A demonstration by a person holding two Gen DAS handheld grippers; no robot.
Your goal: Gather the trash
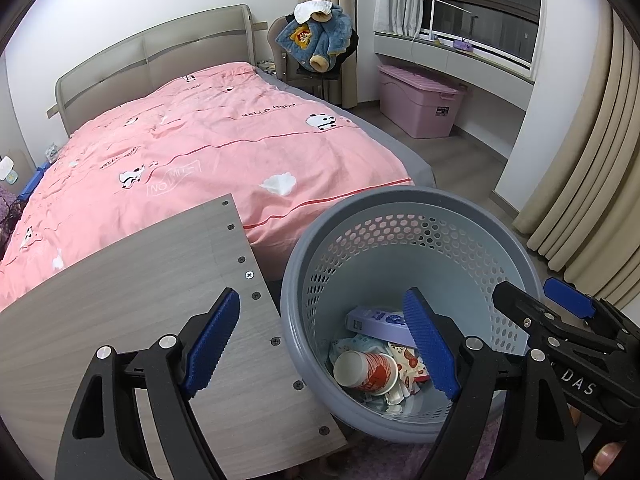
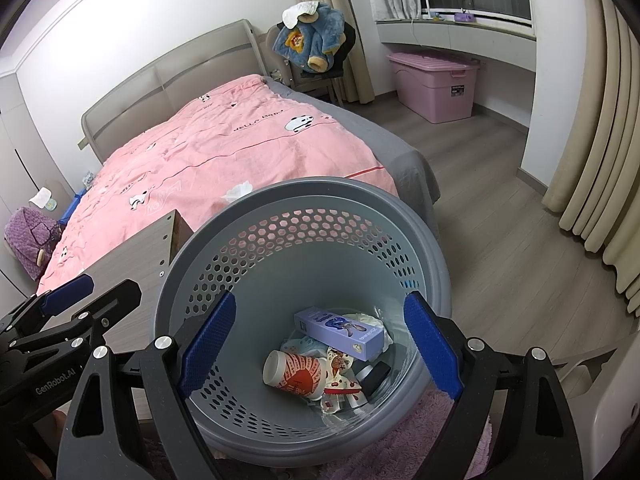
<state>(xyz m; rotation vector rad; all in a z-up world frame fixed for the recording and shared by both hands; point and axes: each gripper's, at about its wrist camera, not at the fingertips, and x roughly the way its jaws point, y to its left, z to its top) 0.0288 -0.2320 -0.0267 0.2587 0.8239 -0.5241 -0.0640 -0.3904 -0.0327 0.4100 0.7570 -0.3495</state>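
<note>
Grey basket (image 2: 420, 240) holds cup (image 2: 294, 374), box (image 2: 340, 330); both fingers spread.

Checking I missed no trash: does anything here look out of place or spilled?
One crumpled white tissue still lies on the pink panda-print quilt, outside the grey perforated plastic bin. Nothing looks spilled.

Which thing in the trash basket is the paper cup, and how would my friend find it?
Start at the grey basket with holes in its wall, standing at the foot of the pink bed. Look down at the trash on its bottom. The paper cup lies on its side beside the flat purple box; it is the only round thing there, white inside with red-orange print.
</note>
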